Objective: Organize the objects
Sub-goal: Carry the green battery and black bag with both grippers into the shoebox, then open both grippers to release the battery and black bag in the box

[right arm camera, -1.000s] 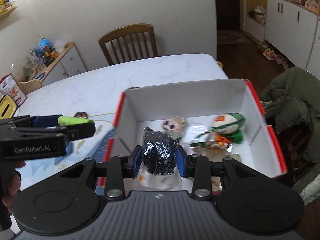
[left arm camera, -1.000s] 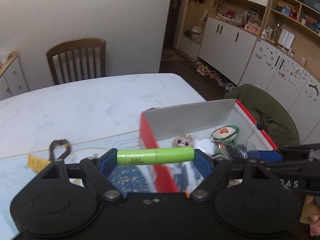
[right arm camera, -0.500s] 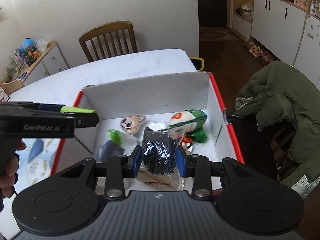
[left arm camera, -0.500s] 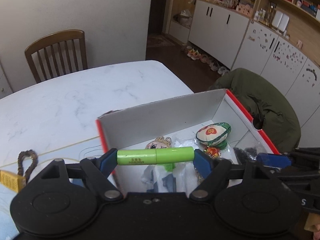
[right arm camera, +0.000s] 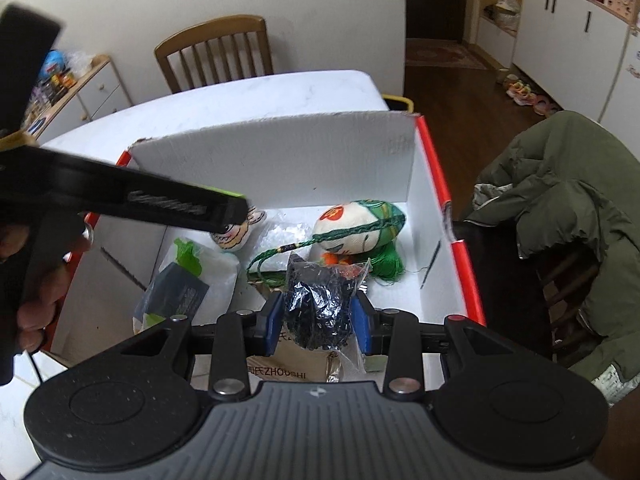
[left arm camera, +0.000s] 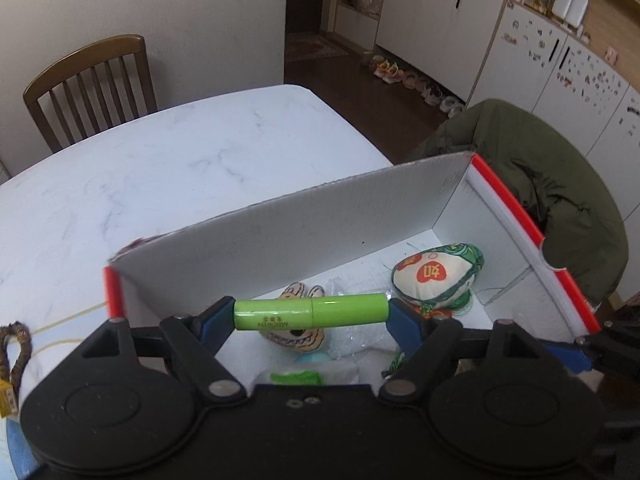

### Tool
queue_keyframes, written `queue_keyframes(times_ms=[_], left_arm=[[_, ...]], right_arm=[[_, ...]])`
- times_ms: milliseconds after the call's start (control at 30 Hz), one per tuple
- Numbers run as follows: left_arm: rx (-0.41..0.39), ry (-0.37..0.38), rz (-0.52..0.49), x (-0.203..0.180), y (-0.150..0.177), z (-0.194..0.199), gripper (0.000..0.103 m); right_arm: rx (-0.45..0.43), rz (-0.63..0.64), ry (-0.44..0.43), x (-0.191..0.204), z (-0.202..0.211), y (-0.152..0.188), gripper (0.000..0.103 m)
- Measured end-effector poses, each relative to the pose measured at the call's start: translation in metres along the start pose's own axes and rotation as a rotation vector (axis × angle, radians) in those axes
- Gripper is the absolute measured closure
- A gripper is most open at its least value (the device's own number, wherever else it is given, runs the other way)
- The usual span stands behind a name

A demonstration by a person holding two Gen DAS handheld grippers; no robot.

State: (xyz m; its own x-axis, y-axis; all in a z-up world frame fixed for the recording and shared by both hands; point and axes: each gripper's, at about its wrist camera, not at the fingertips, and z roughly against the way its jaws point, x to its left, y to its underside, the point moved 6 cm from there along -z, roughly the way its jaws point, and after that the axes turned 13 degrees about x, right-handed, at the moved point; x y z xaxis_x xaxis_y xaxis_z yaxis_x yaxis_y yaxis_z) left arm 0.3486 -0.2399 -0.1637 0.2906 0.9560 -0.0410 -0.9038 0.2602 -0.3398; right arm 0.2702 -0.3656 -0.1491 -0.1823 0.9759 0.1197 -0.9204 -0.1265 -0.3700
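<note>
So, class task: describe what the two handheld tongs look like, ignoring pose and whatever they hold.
Both tongs, left and right, share one design: black plastic bodies with two round discs, black linkage arms on silver rivets, and blue pads. White lettering, blurred here, marks the left one's side. No cables or sleeves are visible.

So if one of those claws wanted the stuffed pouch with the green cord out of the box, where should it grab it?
Probably across the middle of the pouch, coming straight down from above. It lies flat on the box floor near the far right corner, so the walls block a sideways approach. Its plump oval body looks soft enough to pinch; the thin cord would likely slip.
</note>
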Motion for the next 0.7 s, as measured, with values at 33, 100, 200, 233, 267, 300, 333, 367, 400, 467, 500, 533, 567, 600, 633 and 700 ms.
queue_keyframes(times_ms=[33,100,200,233,267,300,333,367,400,467,500,533,567,600,633,700], left_arm=[[0.005,-0.007,-0.005,-0.002,-0.002,-0.003,0.023],[0.019,-0.015,-0.007,-0.004,-0.005,-0.011,0.023],[0.041,-0.025,-0.012,-0.007,-0.008,-0.021,0.023],[0.048,-0.027,-0.018,-0.008,-0.009,-0.024,0.023],[0.056,-0.026,-0.020,-0.009,-0.009,-0.026,0.023],[0.064,-0.026,-0.019,-0.009,-0.009,-0.029,0.023],[0.070,-0.030,-0.017,-0.011,-0.009,-0.032,0.023],[0.075,-0.031,-0.017,-0.011,-0.010,-0.034,0.023],[0.079,-0.028,-0.020,-0.012,-0.010,-0.036,0.023],[0.092,-0.031,-0.026,-0.013,-0.009,-0.039,0.023],[0.102,-0.033,-0.027,-0.014,-0.008,-0.041,0.023],[0.111,-0.034,-0.025,-0.013,-0.008,-0.043,0.023],[0.121,-0.034,-0.021,-0.012,-0.007,-0.046,0.023],[0.127,-0.037,-0.018,-0.012,-0.007,-0.047,0.023],[0.130,-0.042,-0.021,-0.012,-0.007,-0.048,0.023],[0.137,-0.046,-0.030,-0.013,-0.008,-0.048,0.023]], right_arm=[[0.004,0.010,-0.001,0.000,-0.002,0.000,0.068],[0.013,0.032,0.007,0.002,-0.006,0.000,0.068],[0.025,0.075,0.002,0.007,-0.011,0.002,0.068],[0.030,0.088,0.001,0.009,-0.012,0.003,0.068],[0.034,0.100,0.002,0.010,-0.013,0.004,0.068],[0.035,0.106,0.006,0.010,-0.015,0.005,0.068],[0.036,0.110,0.010,0.010,-0.016,0.006,0.068],[0.037,0.110,0.009,0.009,-0.018,0.006,0.068],[0.037,0.107,0.006,0.008,-0.019,0.005,0.068],[0.036,0.106,-0.002,0.007,-0.020,0.004,0.068],[0.038,0.108,-0.003,0.007,-0.021,0.004,0.067],[0.040,0.109,-0.004,0.008,-0.022,0.004,0.067],[0.040,0.110,-0.007,0.008,-0.022,0.003,0.067],[0.040,0.108,-0.010,0.008,-0.022,0.003,0.067],[0.038,0.107,-0.012,0.007,-0.022,0.003,0.067],[0.038,0.102,-0.013,0.007,-0.022,0.003,0.067]])
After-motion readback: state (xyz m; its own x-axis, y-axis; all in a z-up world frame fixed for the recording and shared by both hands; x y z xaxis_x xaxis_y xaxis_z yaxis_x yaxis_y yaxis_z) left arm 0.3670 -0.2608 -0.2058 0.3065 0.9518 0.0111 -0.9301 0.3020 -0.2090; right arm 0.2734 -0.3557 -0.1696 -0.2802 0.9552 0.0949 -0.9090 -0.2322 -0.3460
